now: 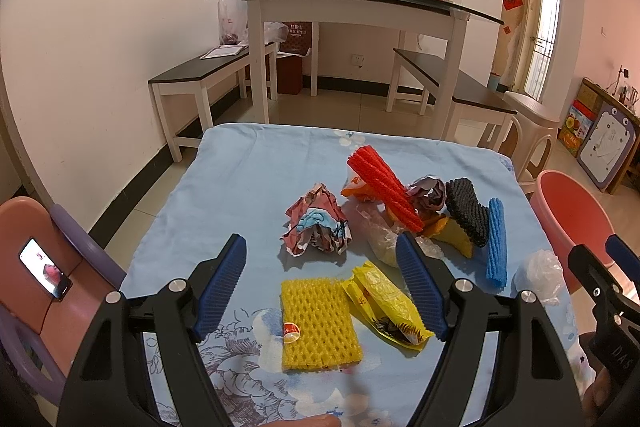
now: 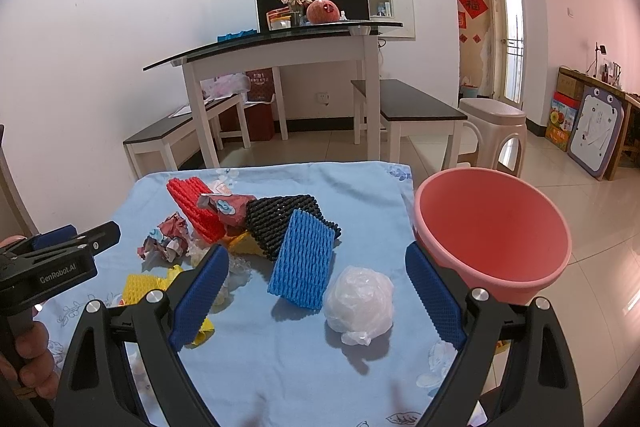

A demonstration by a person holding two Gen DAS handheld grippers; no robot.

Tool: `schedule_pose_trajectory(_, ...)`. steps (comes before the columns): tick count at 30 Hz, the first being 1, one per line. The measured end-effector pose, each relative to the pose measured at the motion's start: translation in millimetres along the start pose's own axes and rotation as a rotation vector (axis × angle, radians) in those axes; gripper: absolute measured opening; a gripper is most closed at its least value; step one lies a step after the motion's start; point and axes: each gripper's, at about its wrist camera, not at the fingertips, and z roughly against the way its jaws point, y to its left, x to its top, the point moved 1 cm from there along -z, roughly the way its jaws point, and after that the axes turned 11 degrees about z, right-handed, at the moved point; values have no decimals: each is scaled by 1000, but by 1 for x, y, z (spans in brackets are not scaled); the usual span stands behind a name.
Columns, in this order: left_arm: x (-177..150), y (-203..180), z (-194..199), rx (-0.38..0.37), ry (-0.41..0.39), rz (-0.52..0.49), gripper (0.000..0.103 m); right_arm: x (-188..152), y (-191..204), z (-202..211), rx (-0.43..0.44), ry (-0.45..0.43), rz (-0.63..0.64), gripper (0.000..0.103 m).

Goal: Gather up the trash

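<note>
1. Left hand-held gripper (image 1: 322, 287) hovers low over the near part of the tabletop (image 1: 224, 187), its blue-padded fingers (image 1: 220, 291) spread wide and holding nothing.
2. Between those fingers lie a yellow foam net (image 1: 318, 325) and, just right of it, a yellow wrapper (image 1: 386, 305).
3. Right hand-held gripper (image 2: 318, 291) is likewise spread wide and empty, above the tabletop's near right part.
4. Between its fingers (image 2: 200, 295) sit a blue foam net (image 2: 302, 265), propped at a tilt, and a white plastic ball (image 2: 360, 301) just right of it.
5. Behind the blue net lies a black foam net (image 2: 280, 217), with a red foam net (image 2: 192, 205) to its left and a crumpled paper (image 2: 228, 209) resting between them on the heap.
6. A second crumpled paper ball (image 1: 318, 225) sits apart from the heap, on its left side.
7. Clear plastic film (image 1: 380, 233) and orange peel (image 1: 452, 233) lie under the red net in the left view.
8. A pink basin (image 2: 492, 223) stands just off the tabletop's right edge, its rim close to the right gripper's right finger.
9. A hand (image 2: 30, 355) grips the left gripper's handle at the left edge of the right view.
10. A phone (image 1: 45, 267) with a lit screen lies on a chair (image 1: 28, 227) left of the tabletop.
</note>
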Motion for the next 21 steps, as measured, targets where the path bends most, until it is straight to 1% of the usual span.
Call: schedule_pose_trajectory(21, 0, -1, 2, -2, 2, 0, 78, 0, -1, 1, 0, -2, 0, 89)
